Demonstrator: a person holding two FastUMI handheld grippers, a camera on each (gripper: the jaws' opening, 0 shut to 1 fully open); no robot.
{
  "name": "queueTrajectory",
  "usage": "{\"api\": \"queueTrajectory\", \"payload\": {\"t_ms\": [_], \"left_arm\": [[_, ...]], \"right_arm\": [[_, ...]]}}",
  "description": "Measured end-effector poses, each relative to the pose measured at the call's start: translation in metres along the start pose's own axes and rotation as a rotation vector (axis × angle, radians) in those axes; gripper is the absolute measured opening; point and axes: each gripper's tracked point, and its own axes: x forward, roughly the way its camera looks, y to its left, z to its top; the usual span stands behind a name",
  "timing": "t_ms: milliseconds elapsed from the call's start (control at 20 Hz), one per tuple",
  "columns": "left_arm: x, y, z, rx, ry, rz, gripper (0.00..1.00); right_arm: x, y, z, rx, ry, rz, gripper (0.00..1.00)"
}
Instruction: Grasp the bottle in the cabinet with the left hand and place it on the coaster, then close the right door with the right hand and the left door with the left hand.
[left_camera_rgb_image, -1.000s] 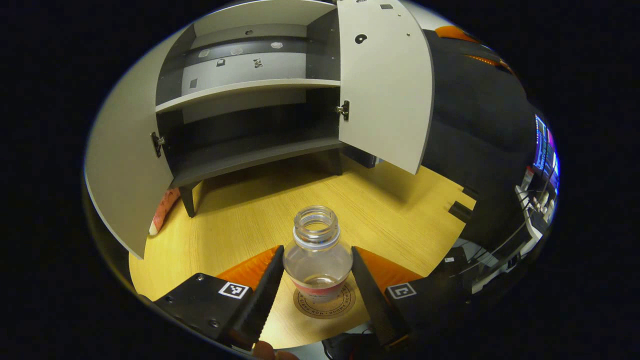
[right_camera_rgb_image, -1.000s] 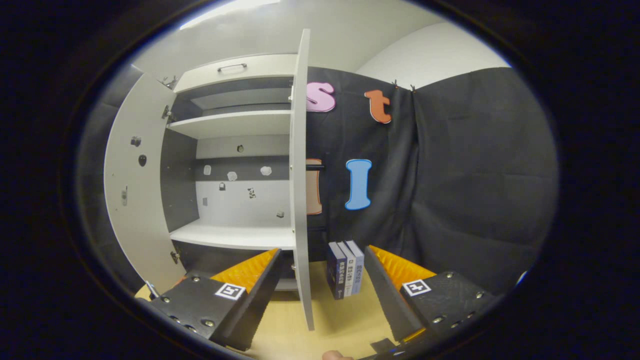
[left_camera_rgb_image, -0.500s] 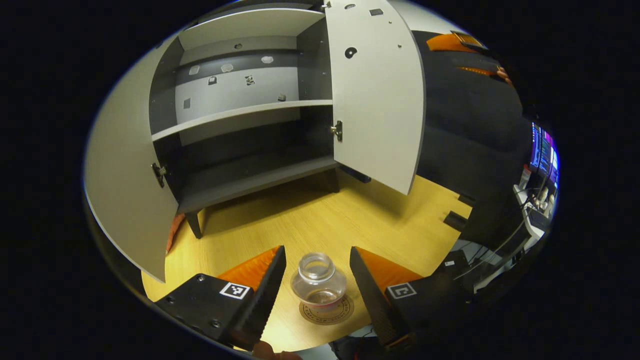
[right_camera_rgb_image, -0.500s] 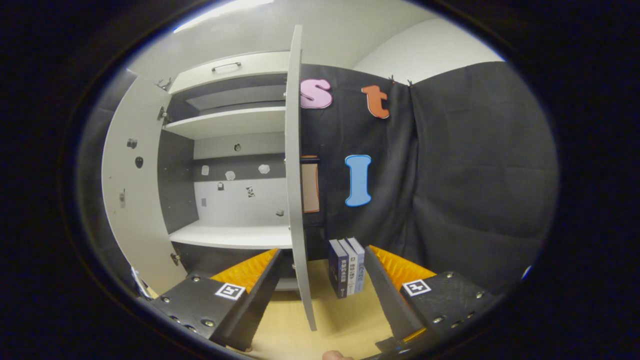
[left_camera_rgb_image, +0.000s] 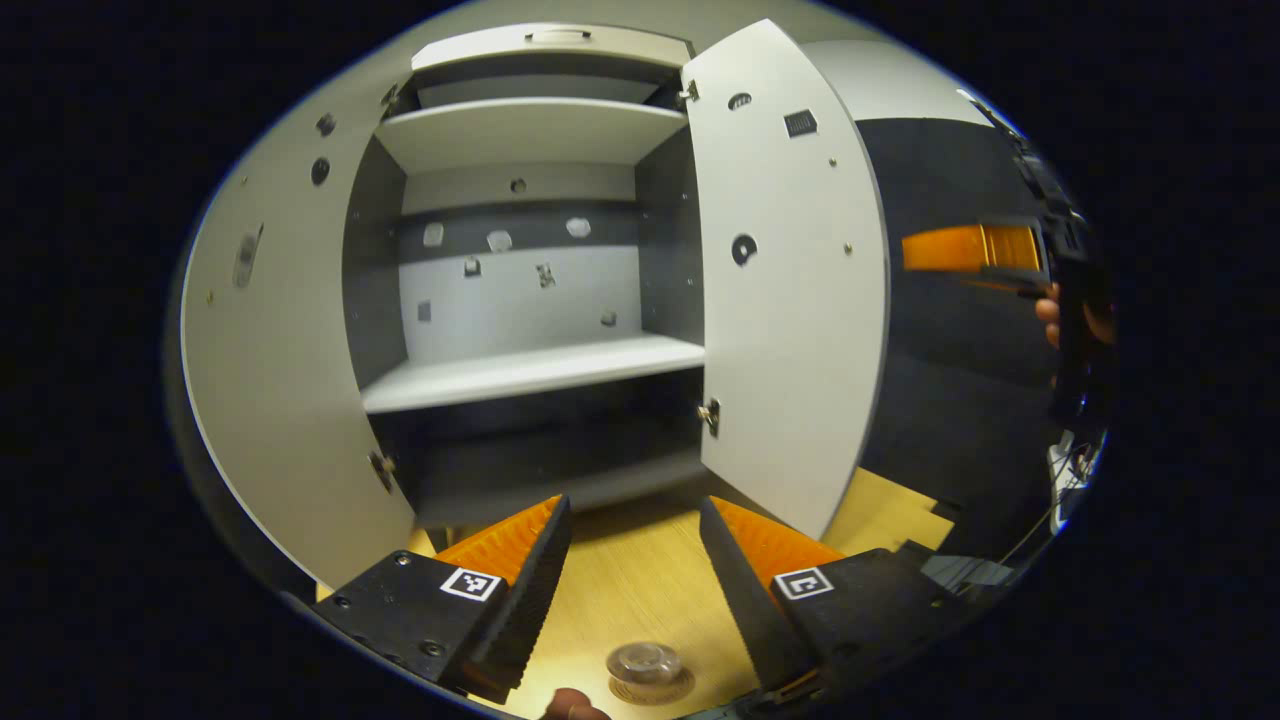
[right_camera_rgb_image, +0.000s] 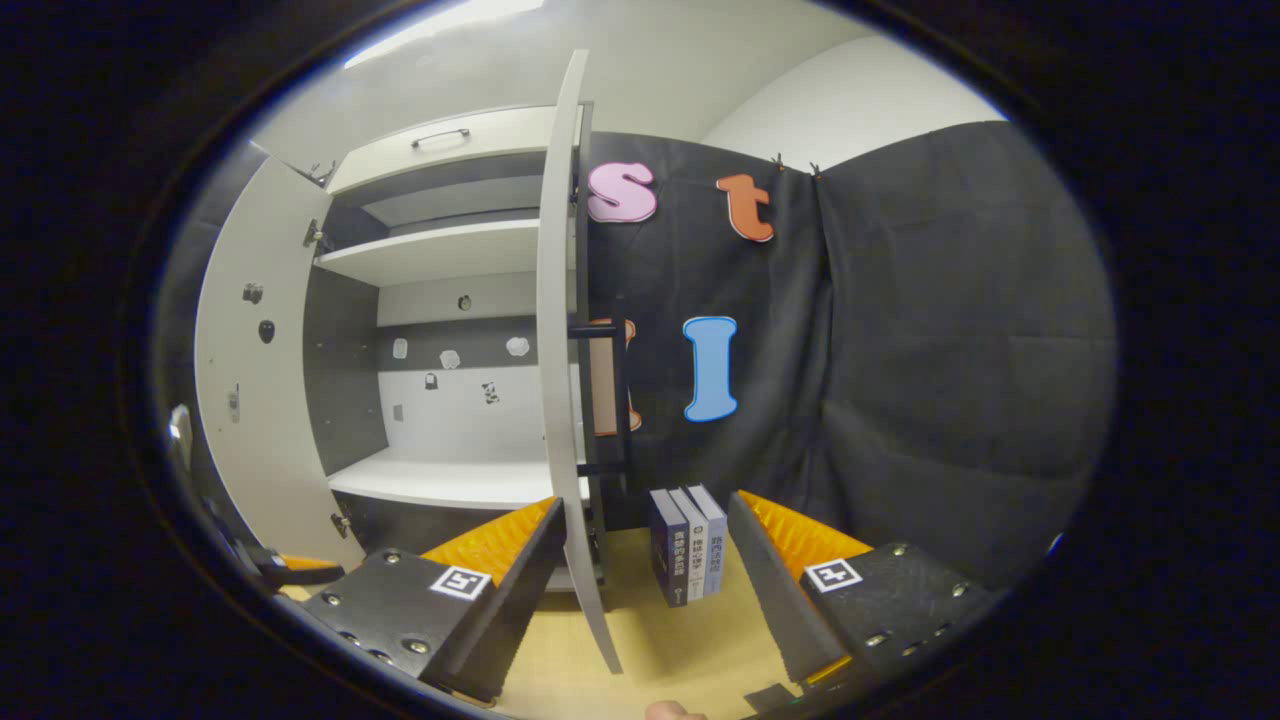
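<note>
The clear, capless bottle (left_camera_rgb_image: 645, 662) stands upright on the round coaster (left_camera_rgb_image: 655, 688) on the wooden tabletop, low between and below my left gripper (left_camera_rgb_image: 632, 575) fingers. That gripper is open, holds nothing and faces the open cabinet (left_camera_rgb_image: 530, 360). The cabinet's left door (left_camera_rgb_image: 270, 380) and right door (left_camera_rgb_image: 790, 300) both stand wide open. In the right gripper view the right door (right_camera_rgb_image: 560, 380) is nearly edge-on, with its dark bar handle (right_camera_rgb_image: 618, 400) on the outer face. My right gripper (right_camera_rgb_image: 640, 590) is open, just in front of that door's edge.
Three books (right_camera_rgb_image: 690, 545) stand upright on the table right of the cabinet, against the black cloth wall. The other gripper (left_camera_rgb_image: 985, 250), held by a hand, shows beyond the right door. The left gripper (right_camera_rgb_image: 275, 565) shows low by the left door (right_camera_rgb_image: 250, 400).
My left gripper has lifted and drawn back from the bottle, which stays on the coaster, and now faces the cabinet. My right gripper has shifted slightly, so the right door's handle now shows.
</note>
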Motion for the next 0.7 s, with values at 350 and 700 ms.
{"api": "queueTrajectory", "payload": {"t_ms": [350,700], "left_arm": [[-0.006,0.033,0.085,-0.028,-0.129,0.161,0.98],[-0.042,0.077,0.120,-0.061,-0.176,0.282,0.98]], "right_arm": [[0.011,-0.016,0.011,0.007,-0.025,-0.025,0.98],[0.028,-0.008,0.015,-0.013,-0.028,-0.006,0.98]]}}
